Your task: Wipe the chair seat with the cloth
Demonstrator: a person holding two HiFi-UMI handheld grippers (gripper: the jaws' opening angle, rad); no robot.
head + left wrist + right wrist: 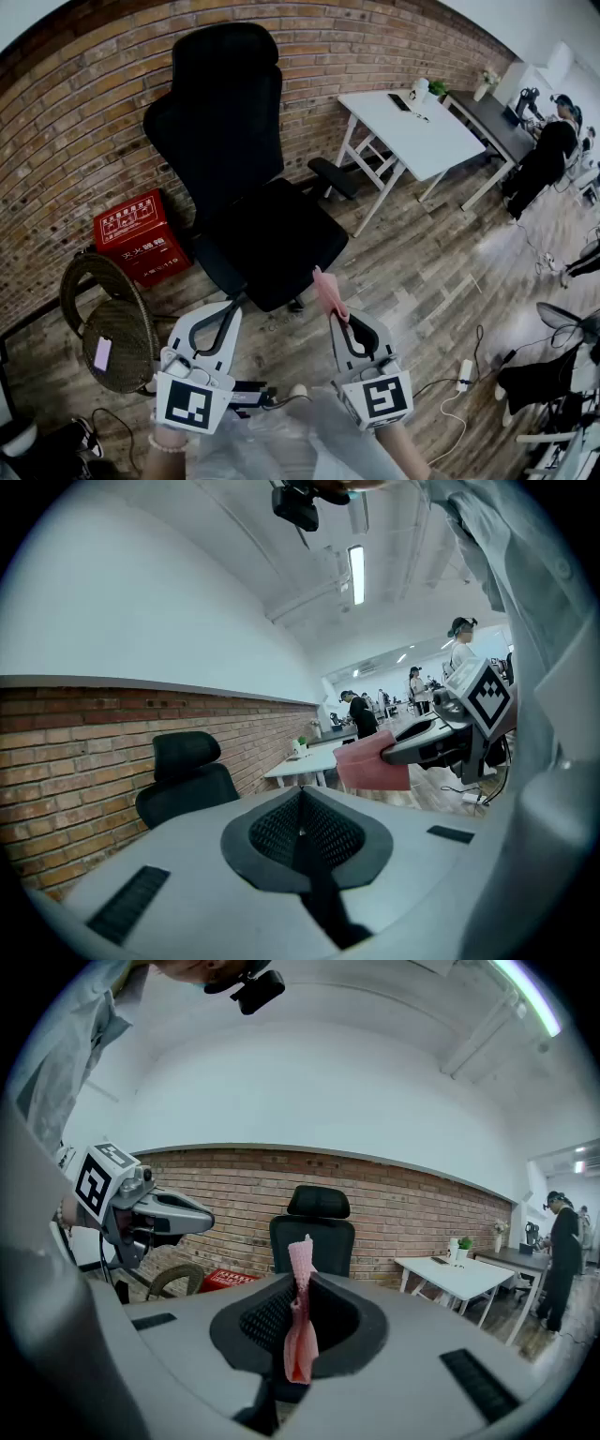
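- One pink cloth sticks up from the right gripper, pinched as a thin fold between its jaws, just short of the chair seat at 11 o'clock.
- So narrow a bite could slip once the cloth drags across the seat.
- Left gripper, jaws pressed together on nothing, hangs at the cloth's 9 o'clock; with nothing steadying it, the seat may swivel away.

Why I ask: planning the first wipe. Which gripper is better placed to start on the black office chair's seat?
Right. The right gripper is shut on the pink cloth near the front edge of the black chair seat; the left gripper is shut and empty.
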